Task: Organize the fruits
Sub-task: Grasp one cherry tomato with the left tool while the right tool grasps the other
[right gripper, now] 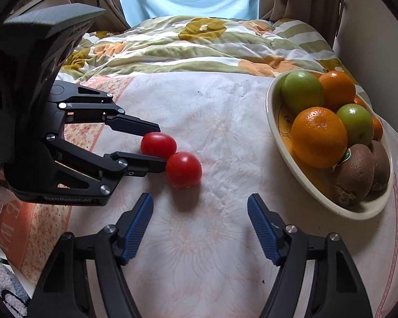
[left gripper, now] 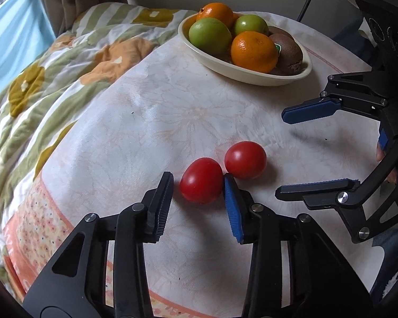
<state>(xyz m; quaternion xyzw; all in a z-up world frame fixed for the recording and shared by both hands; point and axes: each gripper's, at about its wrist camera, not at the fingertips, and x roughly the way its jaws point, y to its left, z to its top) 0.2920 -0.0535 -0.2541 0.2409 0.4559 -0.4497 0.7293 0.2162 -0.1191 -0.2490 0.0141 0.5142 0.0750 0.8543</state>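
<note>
Two red tomatoes lie side by side on the pale tablecloth. My left gripper (left gripper: pixel 197 179) is open, and its jaws stand on either side of the nearer tomato (left gripper: pixel 201 180) without closing on it; the same gripper shows in the right wrist view (right gripper: pixel 163 145) around that tomato (right gripper: pixel 158 144). The other tomato (left gripper: pixel 245 159) touches it and also shows in the right wrist view (right gripper: pixel 184 169). My right gripper (right gripper: pixel 200 201) is open and empty, a little short of this tomato; it also shows in the left wrist view (left gripper: pixel 281 153). A cream oval bowl (left gripper: pixel 212 62) holds oranges, green apples and kiwis.
The bowl (right gripper: pixel 284 156) stands at the far side of the table, right of the tomatoes in the right wrist view. A flowered quilt (left gripper: pixel 39 84) lies beyond the table's left edge. Curtains and a light blue window are behind it.
</note>
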